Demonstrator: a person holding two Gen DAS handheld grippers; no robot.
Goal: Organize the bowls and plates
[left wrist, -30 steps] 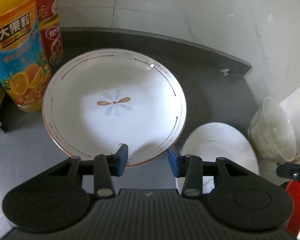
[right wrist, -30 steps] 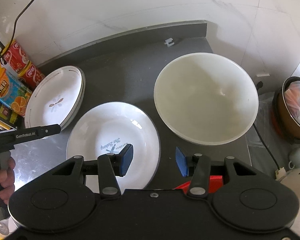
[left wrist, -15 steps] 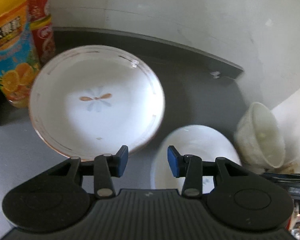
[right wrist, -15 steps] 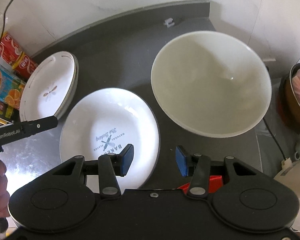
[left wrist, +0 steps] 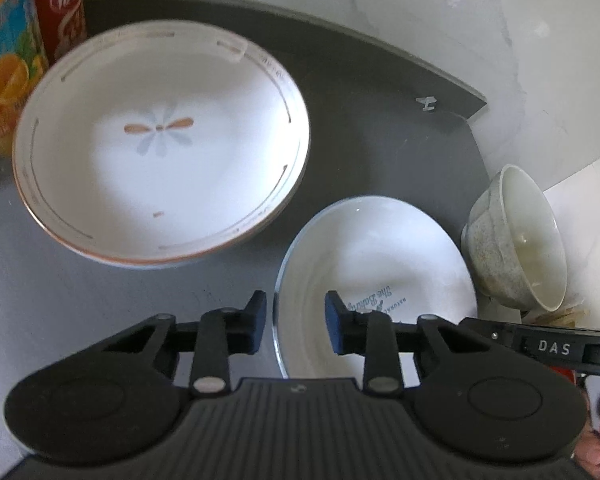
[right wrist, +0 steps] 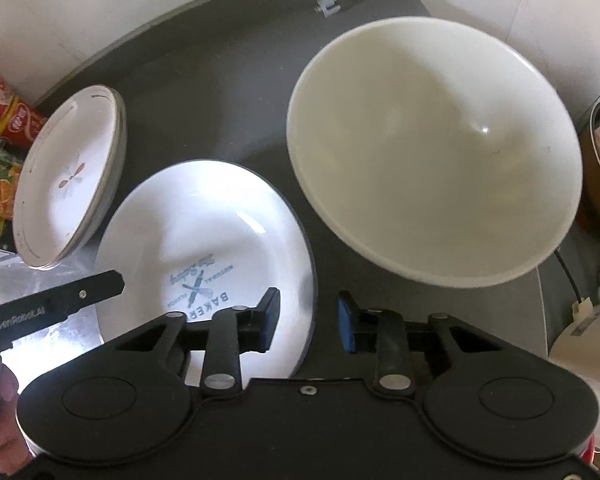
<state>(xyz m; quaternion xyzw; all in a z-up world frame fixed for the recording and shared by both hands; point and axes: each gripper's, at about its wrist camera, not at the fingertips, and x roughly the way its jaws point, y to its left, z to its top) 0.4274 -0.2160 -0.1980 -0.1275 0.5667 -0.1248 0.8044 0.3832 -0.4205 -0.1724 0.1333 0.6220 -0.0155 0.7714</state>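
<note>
Opposite rims of the white printed ceramic plate, flat on the dark grey counter, sit between both narrowing, not-yet-gripping tongs: left tongs straddle its left rim, right tongs its right.

Right tongs straddling printed plate rim, cream bowl beside

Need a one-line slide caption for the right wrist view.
Right claw straddling the near rim of the printed white plate, jaws just narrowed, beside the big cream bowl on the dark counter.
</note>
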